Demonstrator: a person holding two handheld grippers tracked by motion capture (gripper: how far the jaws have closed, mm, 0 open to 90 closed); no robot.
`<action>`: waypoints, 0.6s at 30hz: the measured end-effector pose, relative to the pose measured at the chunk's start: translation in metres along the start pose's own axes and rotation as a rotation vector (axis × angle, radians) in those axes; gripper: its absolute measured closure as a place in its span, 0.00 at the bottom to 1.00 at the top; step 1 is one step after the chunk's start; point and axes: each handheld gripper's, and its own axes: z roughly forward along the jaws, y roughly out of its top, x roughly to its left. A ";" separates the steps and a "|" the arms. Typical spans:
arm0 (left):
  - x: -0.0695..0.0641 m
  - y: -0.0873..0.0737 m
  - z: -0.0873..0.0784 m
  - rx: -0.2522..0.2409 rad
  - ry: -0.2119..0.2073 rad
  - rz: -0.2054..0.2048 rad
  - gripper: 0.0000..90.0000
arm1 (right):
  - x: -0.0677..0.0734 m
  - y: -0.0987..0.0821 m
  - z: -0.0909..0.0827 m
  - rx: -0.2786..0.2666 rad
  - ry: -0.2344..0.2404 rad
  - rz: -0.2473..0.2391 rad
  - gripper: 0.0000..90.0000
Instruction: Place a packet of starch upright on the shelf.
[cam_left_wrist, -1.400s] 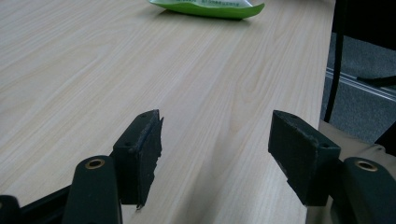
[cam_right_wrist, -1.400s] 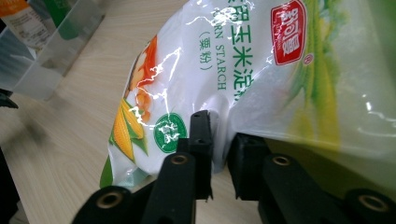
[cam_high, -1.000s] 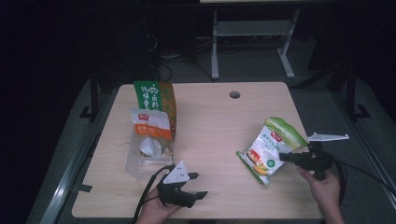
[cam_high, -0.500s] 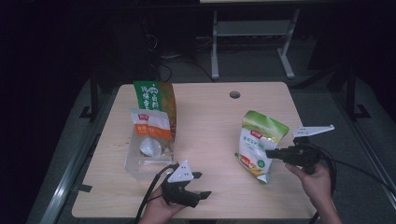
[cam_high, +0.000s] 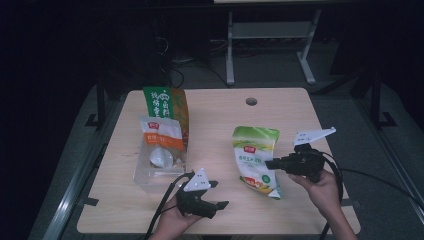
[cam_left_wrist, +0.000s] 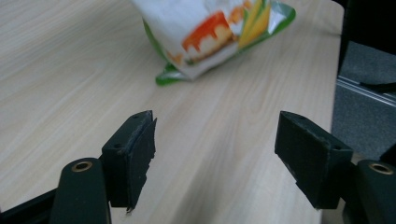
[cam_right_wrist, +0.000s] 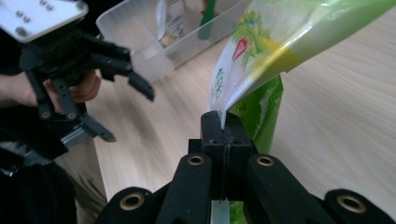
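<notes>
A green and white snack bag (cam_high: 255, 157) stands tilted on the wooden table (cam_high: 215, 120), its lower corner on the top. My right gripper (cam_high: 270, 163) is shut on the bag's right edge; in the right gripper view the jaws (cam_right_wrist: 223, 128) pinch the thin seam of the bag (cam_right_wrist: 280, 42). My left gripper (cam_high: 220, 194) lies low near the front edge, left of the bag. Its jaws have just been opening and stand wide (cam_left_wrist: 215, 149) with nothing between them. The bag's bottom end (cam_left_wrist: 210, 32) lies beyond them.
A clear plastic bin (cam_high: 142, 175) sits at the table's left with an orange and white pouch (cam_high: 162, 137) and a green and brown bag (cam_high: 165, 102) in it. A cable hole (cam_high: 251, 101) marks the far side. Dark floor and metal frames surround the table.
The right gripper has moved left and up with the snack bag, which has swung from lying slanted to nearly upright. The left gripper stays in place, its jaws a little wider.
</notes>
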 end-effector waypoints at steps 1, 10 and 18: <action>0.001 0.002 0.003 0.001 0.002 -0.006 0.31 | 0.001 0.000 0.004 0.011 0.009 -0.009 1.00; 0.016 0.024 0.027 -0.029 -0.004 -0.065 0.29 | 0.003 -0.004 0.010 0.033 0.044 -0.067 1.00; 0.031 0.038 0.046 -0.075 -0.104 -0.164 0.34 | 0.002 -0.011 0.009 0.058 0.073 -0.104 0.99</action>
